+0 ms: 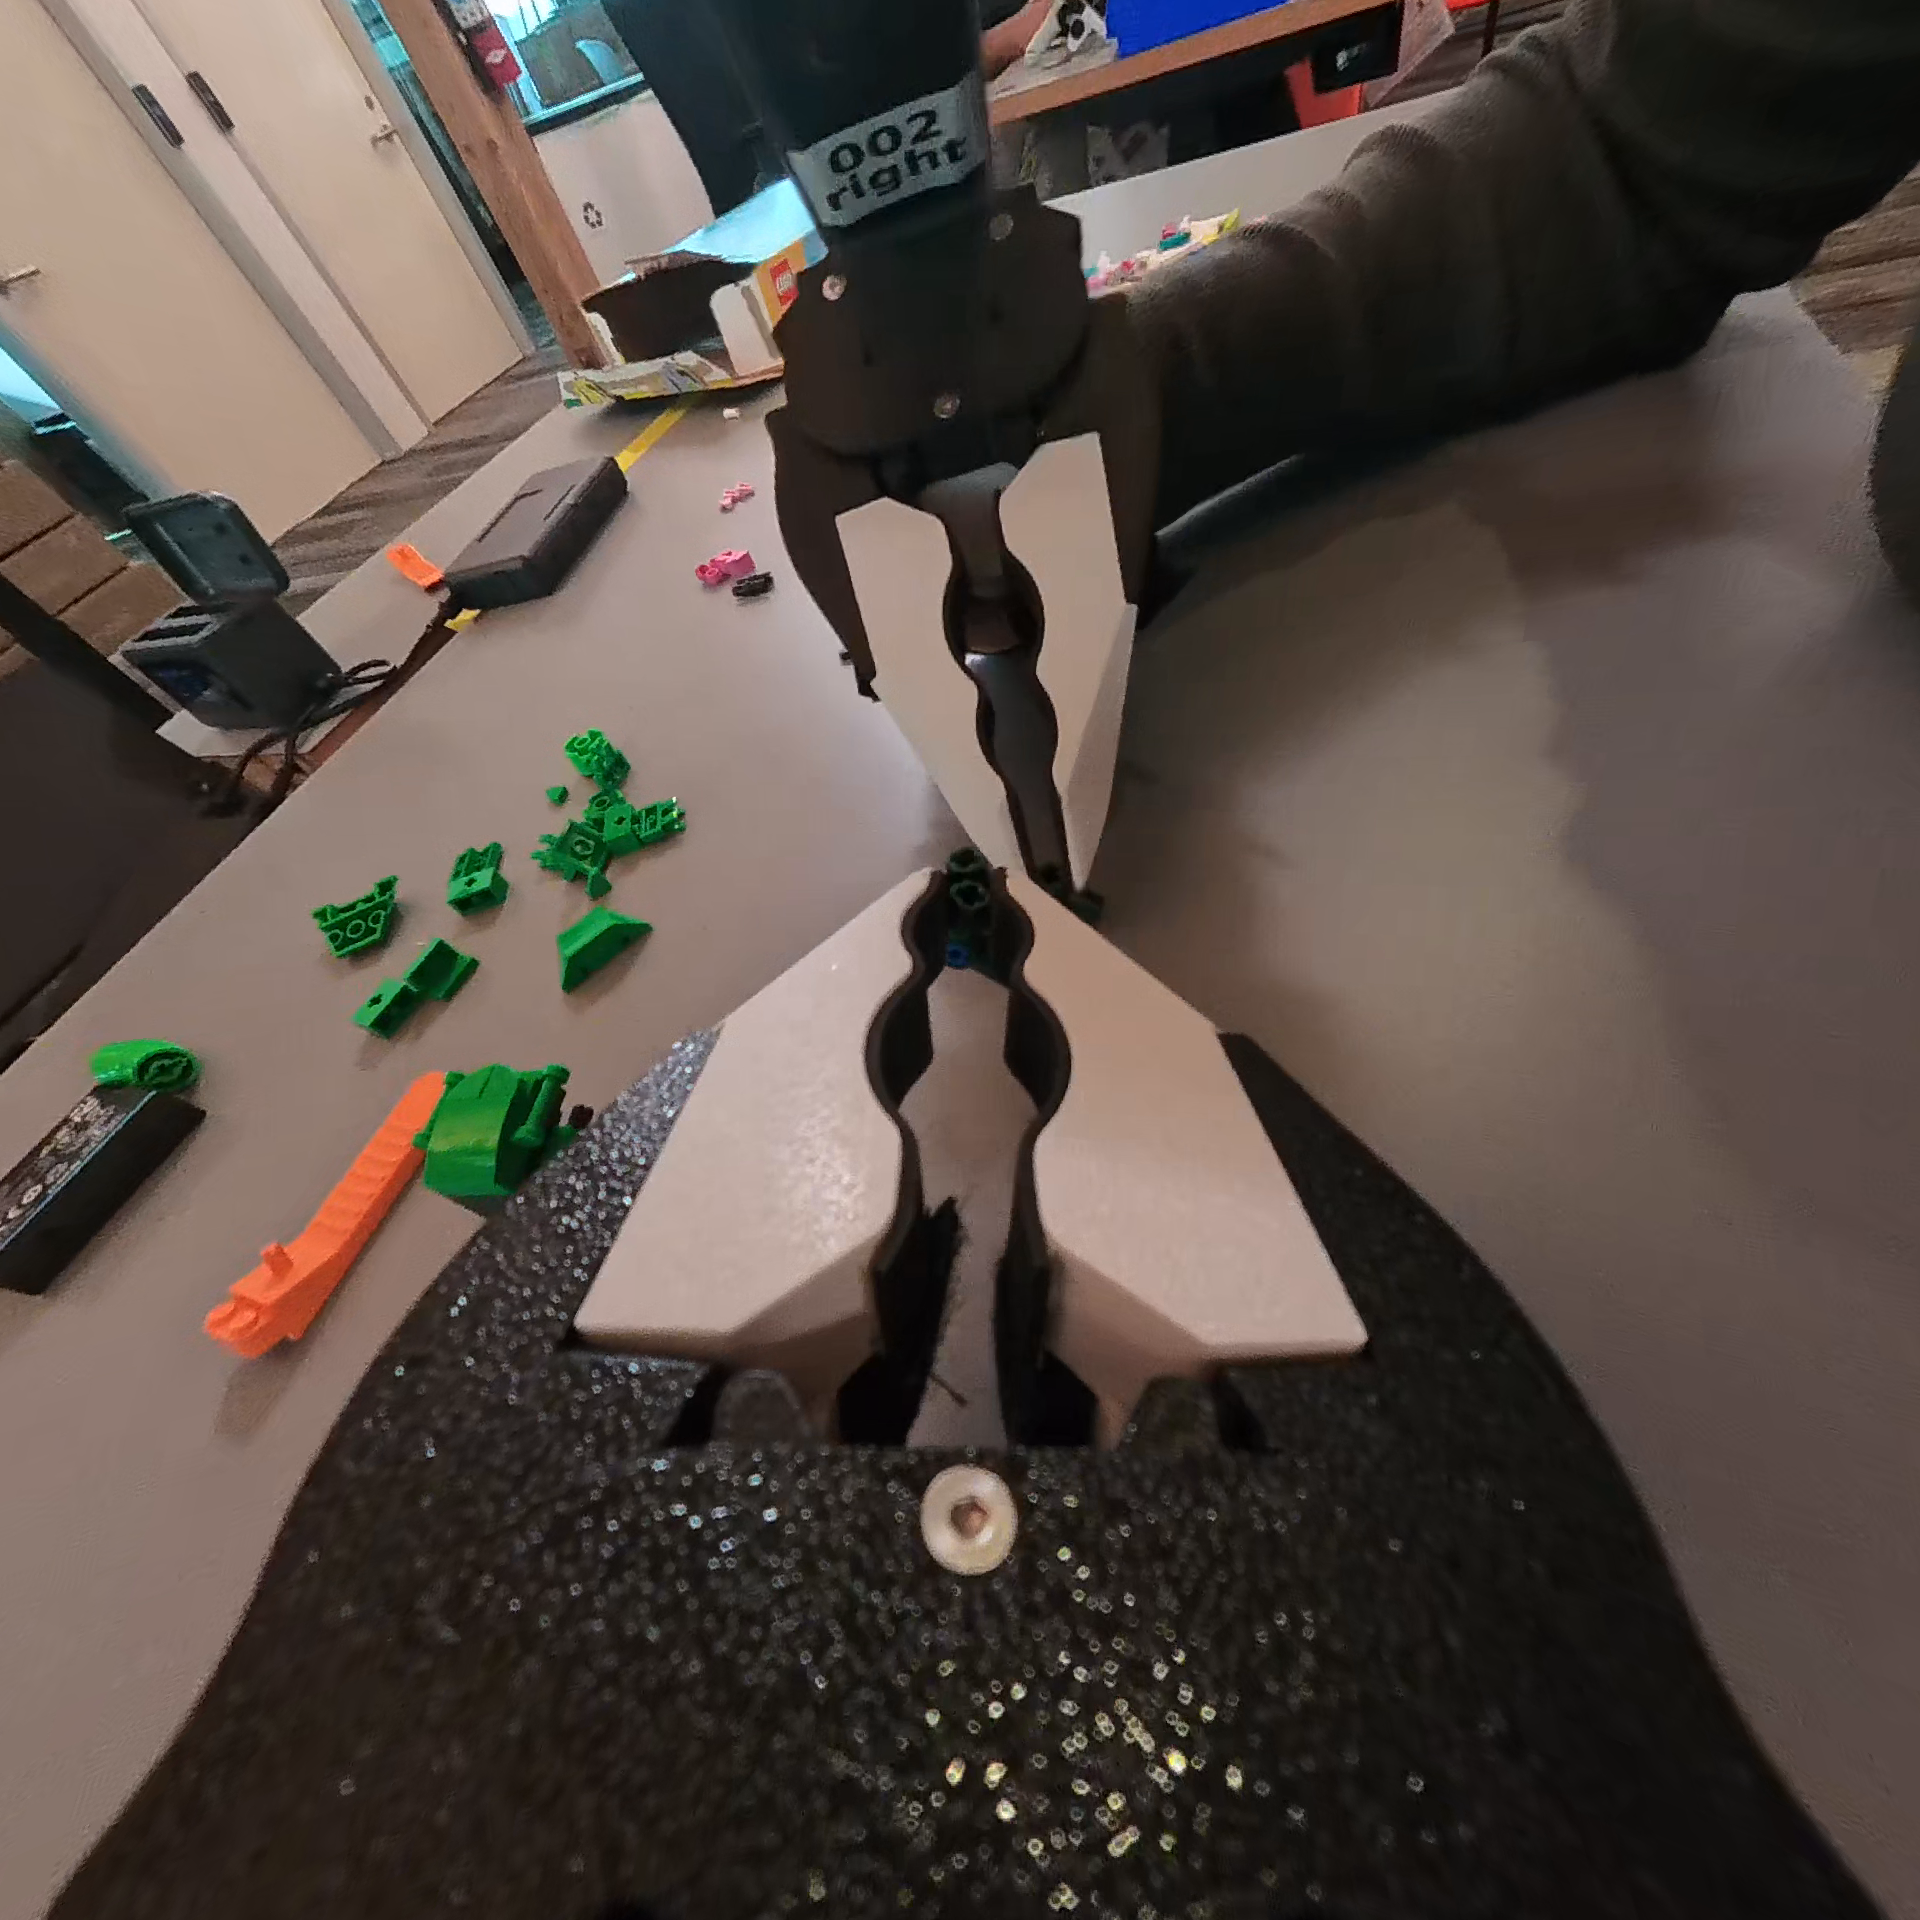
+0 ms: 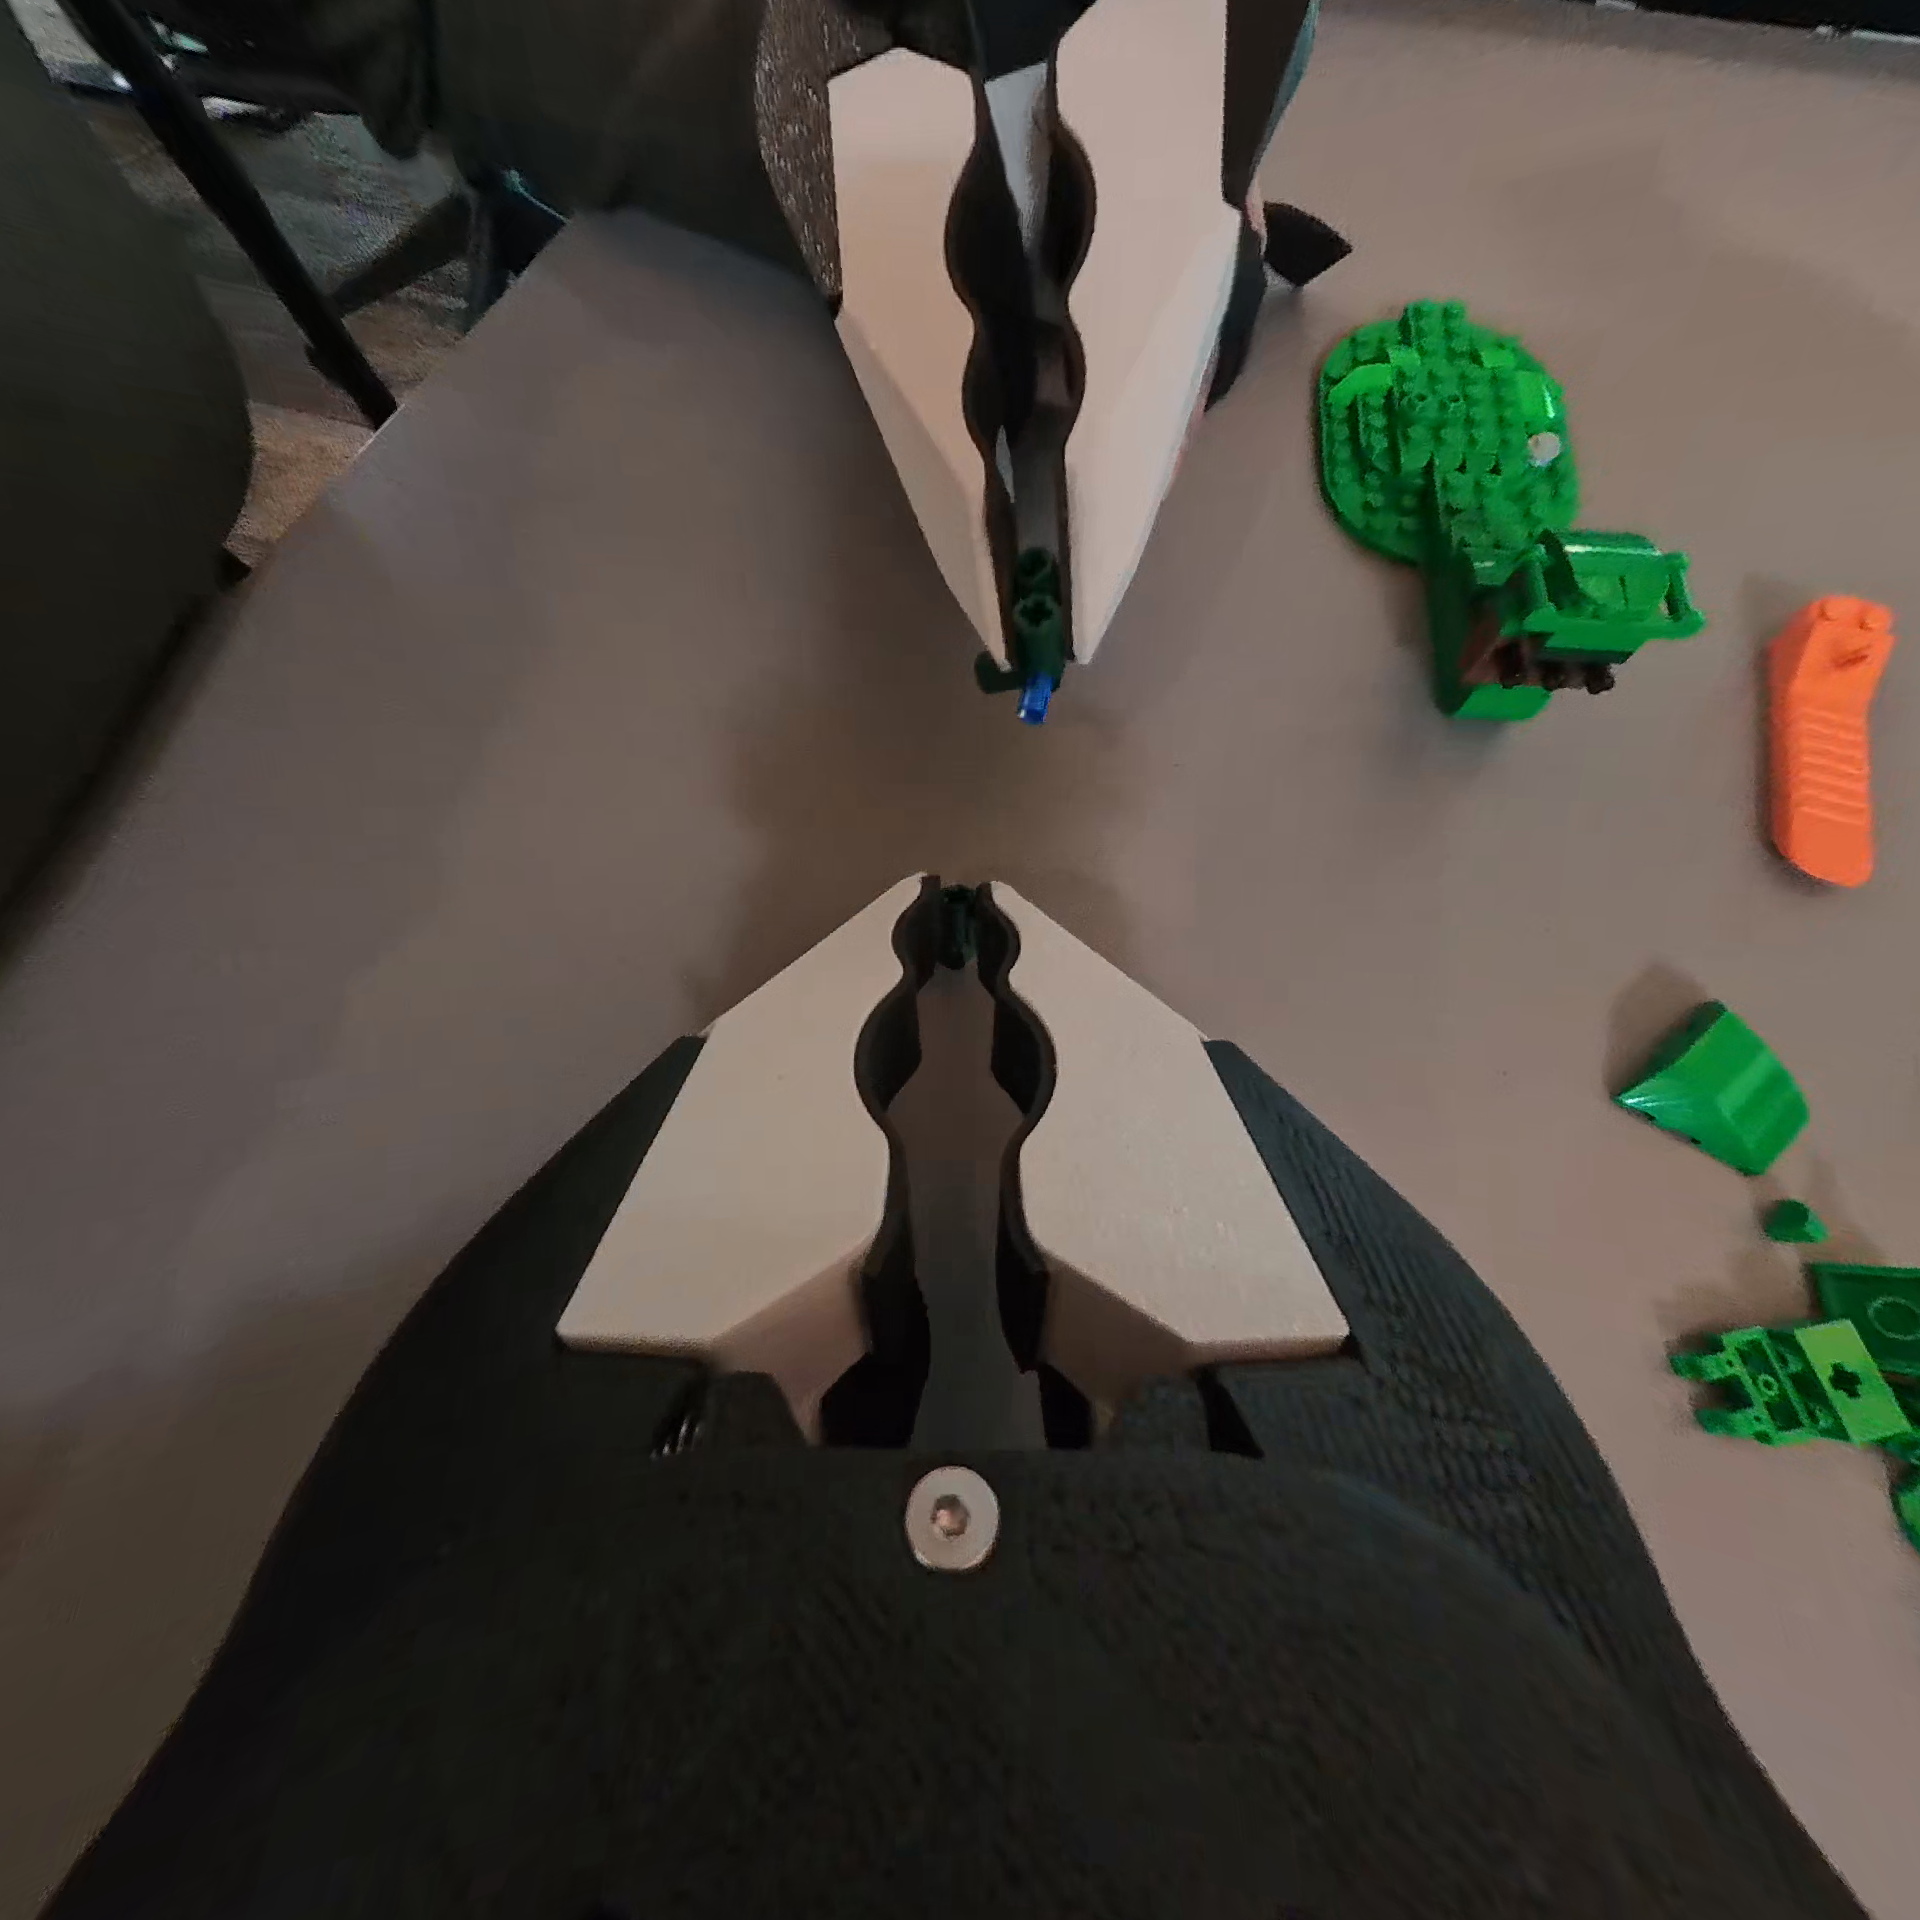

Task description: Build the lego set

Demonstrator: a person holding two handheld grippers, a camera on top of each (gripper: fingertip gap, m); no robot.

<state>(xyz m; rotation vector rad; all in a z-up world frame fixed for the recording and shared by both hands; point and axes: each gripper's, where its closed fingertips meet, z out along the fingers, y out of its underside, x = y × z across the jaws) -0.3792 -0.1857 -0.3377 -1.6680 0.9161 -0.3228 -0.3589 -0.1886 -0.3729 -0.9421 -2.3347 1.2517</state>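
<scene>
Left gripper (image 1: 971, 899): jaws clenched on a dark green connector piece (image 2: 1039, 613) that carries a blue pin (image 2: 1036, 696); in the right wrist view this gripper enters from 12 o'clock, with the pin projecting below its tips toward the table (image 2: 520, 831).

Right gripper (image 2: 958, 896): jaws clenched on a small dark green piece (image 2: 956, 920), only partly visible between the tips. In the left wrist view the right gripper (image 1: 1065, 883) descends from 12 o'clock, its tips just beside those of the left, and a dark sleeve (image 1: 1507, 229) reaches in from 2 o'clock.

Outward, right wrist view: a partly built green lego model (image 2: 1475, 499) lies at 2 o'clock; an orange brick separator (image 2: 1829, 748) at 3 o'clock; a green curved slope piece (image 2: 1725, 1091) at 4 o'clock, with further loose green parts (image 2: 1808, 1371) below it at the frame edge.

Outward, left wrist view: scattered green bricks (image 1: 592, 821) at 10 o'clock; pink pieces (image 1: 722, 566) at 11 o'clock, farther off; a black box (image 1: 540, 530) beyond them.
</scene>
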